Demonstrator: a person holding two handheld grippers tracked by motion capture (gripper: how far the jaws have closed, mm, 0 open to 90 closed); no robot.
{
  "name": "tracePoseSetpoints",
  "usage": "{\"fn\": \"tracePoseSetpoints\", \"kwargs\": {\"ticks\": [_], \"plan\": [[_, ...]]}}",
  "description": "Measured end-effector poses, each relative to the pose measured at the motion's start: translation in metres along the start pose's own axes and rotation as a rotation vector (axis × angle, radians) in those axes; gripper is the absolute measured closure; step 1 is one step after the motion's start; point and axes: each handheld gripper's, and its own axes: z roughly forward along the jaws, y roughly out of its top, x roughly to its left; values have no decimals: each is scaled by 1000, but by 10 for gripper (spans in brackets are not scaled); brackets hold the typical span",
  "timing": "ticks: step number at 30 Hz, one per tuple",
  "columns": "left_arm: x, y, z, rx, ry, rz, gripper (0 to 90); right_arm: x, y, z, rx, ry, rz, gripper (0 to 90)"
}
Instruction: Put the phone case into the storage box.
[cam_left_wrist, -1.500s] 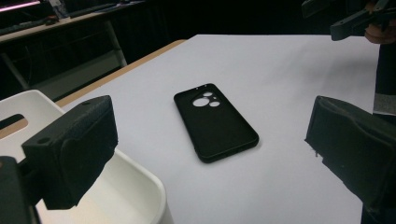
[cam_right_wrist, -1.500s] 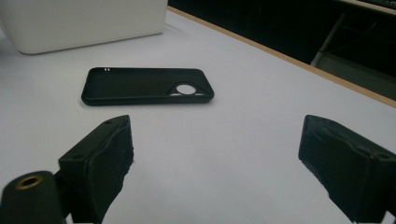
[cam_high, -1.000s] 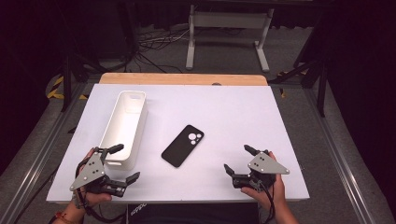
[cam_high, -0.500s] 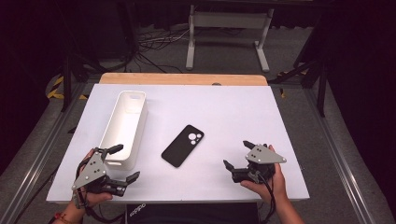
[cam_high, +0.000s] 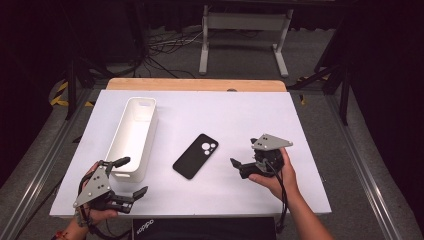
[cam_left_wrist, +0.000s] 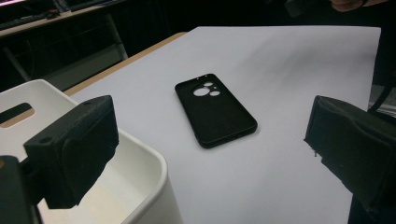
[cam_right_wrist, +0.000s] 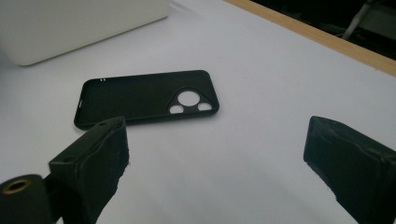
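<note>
1. A black phone case lies flat on the white table, about in the middle. It lies at a slant, with its camera holes at the far end.
2. A long white bin stands just left of the case. The two are close but do not touch.
3. The case looks thin and very light. It is likely soft and a bit bendy, so it should not break if it drops.
4. It lies so flat that there is not much to grab. I think the best spot is a long edge or a corner, with one jaw slid under the rim.
5. A hard squeeze could bend it, and it might slip on the smooth table top.
6. The right gripper is held just right of the case and points at it. Its jaws are spread wide apart. They hold nothing and touch nothing.
7. In the right gripper view the case lies just past the two black jaws, close to the left one.
8. The left gripper is at the near left, by the near end of the bin. Its jaws are spread wide too, and hold nothing.
9. In the left gripper view the case lies farther off between the jaws, and the bin sits under the left jaw.
</note>
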Motion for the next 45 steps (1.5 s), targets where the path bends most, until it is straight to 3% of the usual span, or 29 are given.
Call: {"fn": "tracePoseSetpoints", "kwargs": {"ticks": [7,11,20,25,35,45], "plan": [[0,-1,-3,12,10,-1,35,-2,22,24,65,27,3,78],[0,-2,-3,19,17,-9,35,-6,31,43,109,48,35,87],[-1,-2,-4,28,16,2,35,-11,40,81,225,53,81,79],[-2,-2,-3,27,8,-3,38,-13,41,102,271,18,90,80],[-3,-3,0,32,6,-11,43,-24,35,133,320,22,149,162],[-2,-3,2,55,1,4,46,-27,29,149,359,-13,173,367]]}}
